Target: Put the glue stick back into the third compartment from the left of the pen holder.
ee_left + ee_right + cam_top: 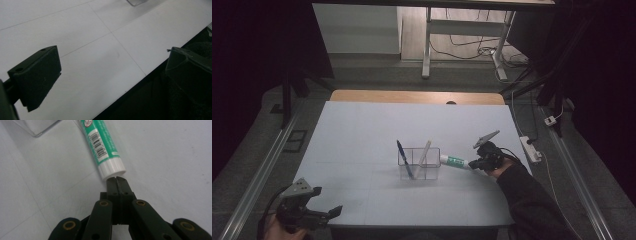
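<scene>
You have two claws in play. Your right claw [476, 163], at centre right of the high view, is clenched with its jaws pressed together and nothing between them; in the right gripper view its tips [116, 180] sit right against the white end of the one green-and-white tube [102, 147]. That tube [455, 161] lies flat on the bench [362, 130], just right of centre in the high view, with its far end beside the single clear organizer [419, 163], which has two compartments. Inside the organizer you have two pens: one blue pen [404, 158] leaning in the left compartment and one white pen [424, 152] leaning in the right one. Your left claw [332, 212] hangs at the lower left of the high view, over the bench's near edge, released with its jaws standing wide apart and nothing between them.
</scene>
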{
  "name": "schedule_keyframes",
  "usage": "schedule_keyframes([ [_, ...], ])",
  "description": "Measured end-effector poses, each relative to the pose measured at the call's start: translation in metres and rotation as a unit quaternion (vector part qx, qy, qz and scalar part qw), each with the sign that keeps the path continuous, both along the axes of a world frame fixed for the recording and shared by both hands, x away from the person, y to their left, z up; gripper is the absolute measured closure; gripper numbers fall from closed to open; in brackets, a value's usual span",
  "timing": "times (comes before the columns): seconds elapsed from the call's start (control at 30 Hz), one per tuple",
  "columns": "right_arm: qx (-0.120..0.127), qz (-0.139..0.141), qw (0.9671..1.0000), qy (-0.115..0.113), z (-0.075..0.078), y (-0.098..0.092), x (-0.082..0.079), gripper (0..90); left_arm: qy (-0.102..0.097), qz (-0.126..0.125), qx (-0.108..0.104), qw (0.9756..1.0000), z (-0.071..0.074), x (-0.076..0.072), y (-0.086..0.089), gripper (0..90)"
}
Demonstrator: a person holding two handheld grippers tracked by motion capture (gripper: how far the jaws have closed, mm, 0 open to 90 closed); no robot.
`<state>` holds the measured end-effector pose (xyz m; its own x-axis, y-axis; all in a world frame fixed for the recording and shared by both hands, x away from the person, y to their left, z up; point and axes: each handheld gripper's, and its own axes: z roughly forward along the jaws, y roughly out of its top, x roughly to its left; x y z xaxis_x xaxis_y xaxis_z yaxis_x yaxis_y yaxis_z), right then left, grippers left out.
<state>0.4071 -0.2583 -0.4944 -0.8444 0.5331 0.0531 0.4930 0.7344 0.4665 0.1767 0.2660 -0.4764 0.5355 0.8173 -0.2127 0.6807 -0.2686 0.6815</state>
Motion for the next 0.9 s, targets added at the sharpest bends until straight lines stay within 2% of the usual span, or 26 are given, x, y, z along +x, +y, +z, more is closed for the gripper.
schedule_keyframes([
  [0.13, -0.006, 0.006, 1.0, 0.003, -0.002, 0.004, -0.001, 89.7, 0.0, 0.0, 0.0, 1.0, 0.0, 0.0, 0.0, 0.4],
  [0.53, 0.009, 0.016, 0.9996, 0.021, 0.0, 0.009, -0.012, 89.7, -0.001, 0.0, 0.0, 1.0, 0.0, 0.0, 0.0, 0.4],
  [0.73, 0.01, 0.024, 0.9994, 0.024, 0.0, 0.015, -0.021, 89.7, -0.001, -0.001, 0.001, 1.0, 0.0, 0.0, 0.0, 0.4],
  [0.9, 0.006, 0.02, 0.9995, 0.025, 0.0, 0.018, -0.024, 89.7, -0.001, -0.001, 0.001, 1.0, 0.0, 0.0, 0.0, 0.3],
])
